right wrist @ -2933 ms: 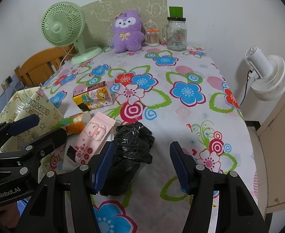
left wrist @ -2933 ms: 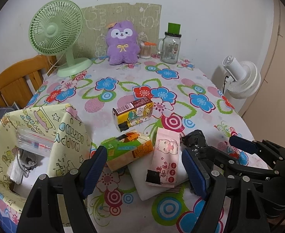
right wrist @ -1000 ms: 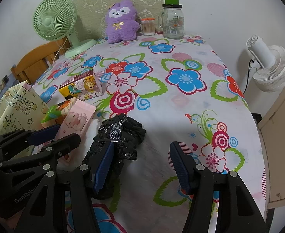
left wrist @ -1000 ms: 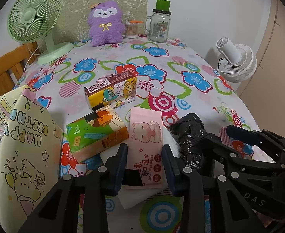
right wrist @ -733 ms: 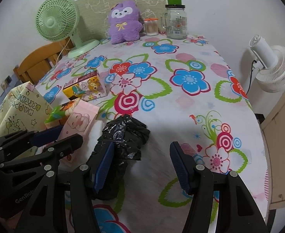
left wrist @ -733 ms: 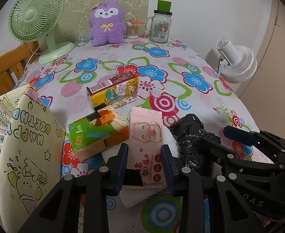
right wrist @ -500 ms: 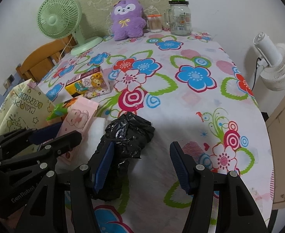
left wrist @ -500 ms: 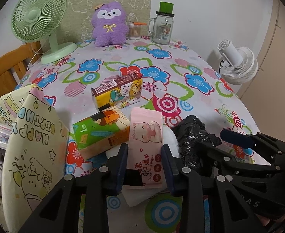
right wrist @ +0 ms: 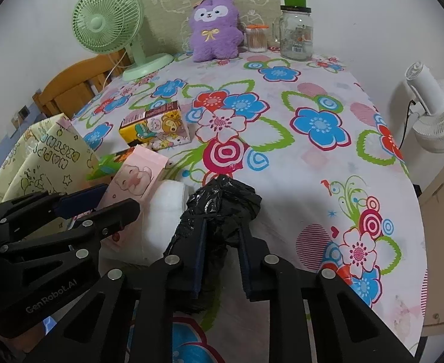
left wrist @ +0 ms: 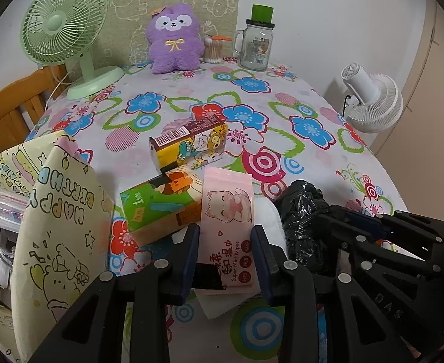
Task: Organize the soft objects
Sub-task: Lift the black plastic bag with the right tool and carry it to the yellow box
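Observation:
My left gripper (left wrist: 225, 248) is shut on a pink pack of wet wipes (left wrist: 228, 211) that lies over a white tissue pack (left wrist: 267, 220). My right gripper (right wrist: 220, 249) has its jaws closing, the pads pressing a crumpled black plastic bag (right wrist: 222, 202) from both sides. The same bag (left wrist: 303, 208) shows right of the wipes in the left wrist view. A green and orange tissue pack (left wrist: 161, 205) and a yellow cartoon tissue pack (left wrist: 191, 148) lie just beyond. A purple plush toy (left wrist: 175, 39) sits at the table's far edge.
A yellow "Happy Birthday" gift bag (left wrist: 55, 230) stands open at the left. A green desk fan (left wrist: 64, 36), a cotton swab jar (left wrist: 212, 50) and a glass mug jar (left wrist: 256, 45) line the back. A white fan (left wrist: 370, 99) stands off the table's right edge; a wooden chair (left wrist: 7, 115) is at left.
The right gripper's jaws have closed from wide apart onto the black bag. The left gripper keeps its hold on the wipes pack and has hardly moved.

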`<state>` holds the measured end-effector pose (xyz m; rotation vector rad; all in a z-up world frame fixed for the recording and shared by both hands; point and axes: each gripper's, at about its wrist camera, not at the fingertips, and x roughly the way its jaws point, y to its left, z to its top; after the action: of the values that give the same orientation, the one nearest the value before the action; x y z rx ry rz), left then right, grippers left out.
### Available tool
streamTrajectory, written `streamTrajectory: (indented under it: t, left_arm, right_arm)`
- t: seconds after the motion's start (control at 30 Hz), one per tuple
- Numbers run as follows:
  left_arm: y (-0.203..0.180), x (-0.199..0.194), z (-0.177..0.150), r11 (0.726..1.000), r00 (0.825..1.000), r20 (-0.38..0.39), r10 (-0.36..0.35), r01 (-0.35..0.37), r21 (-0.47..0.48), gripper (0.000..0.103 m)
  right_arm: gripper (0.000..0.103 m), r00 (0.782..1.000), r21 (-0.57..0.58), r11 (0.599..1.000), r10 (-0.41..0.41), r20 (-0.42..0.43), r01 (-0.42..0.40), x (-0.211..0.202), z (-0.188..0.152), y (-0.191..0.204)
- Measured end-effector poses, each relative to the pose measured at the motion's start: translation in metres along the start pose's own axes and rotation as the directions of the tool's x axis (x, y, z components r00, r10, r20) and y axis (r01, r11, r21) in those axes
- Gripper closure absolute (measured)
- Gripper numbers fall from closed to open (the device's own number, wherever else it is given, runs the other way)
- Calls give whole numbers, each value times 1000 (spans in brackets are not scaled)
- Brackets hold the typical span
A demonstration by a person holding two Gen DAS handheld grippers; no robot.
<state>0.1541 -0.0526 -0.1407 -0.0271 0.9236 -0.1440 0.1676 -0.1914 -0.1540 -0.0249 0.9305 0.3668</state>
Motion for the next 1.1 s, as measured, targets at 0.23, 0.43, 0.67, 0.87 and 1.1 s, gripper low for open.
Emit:
streamTrajectory:
  t: [0.23, 0.43, 0.67, 0.87, 1.1]
  left_arm:
    - [-1, -6, 1, 1000, 1000, 14, 5, -6, 1, 68]
    - [-3, -15, 1, 1000, 1000, 31, 6, -6, 6, 68]
    - [-4, -28, 3, 1000, 998, 55, 8, -9, 8, 68]
    - [-2, -42, 4, 1000, 997, 81, 16, -16, 5, 68]
    - [0, -57, 5, 1000, 993, 114, 24, -24, 3, 68]
  right_arm:
    - [84, 999, 17, 1000, 2, 32, -3, -11, 1, -4]
    - [85, 999, 20, 1000, 0, 51, -1, -19, 2, -5]
    - [85, 997, 17, 1000, -6, 80, 5, -32, 4, -2]
    - [85, 994, 10, 1000, -4, 106, 3, -44, 7, 2]
    - [85, 990, 6, 1000, 4, 141, -5, -58, 11, 7]
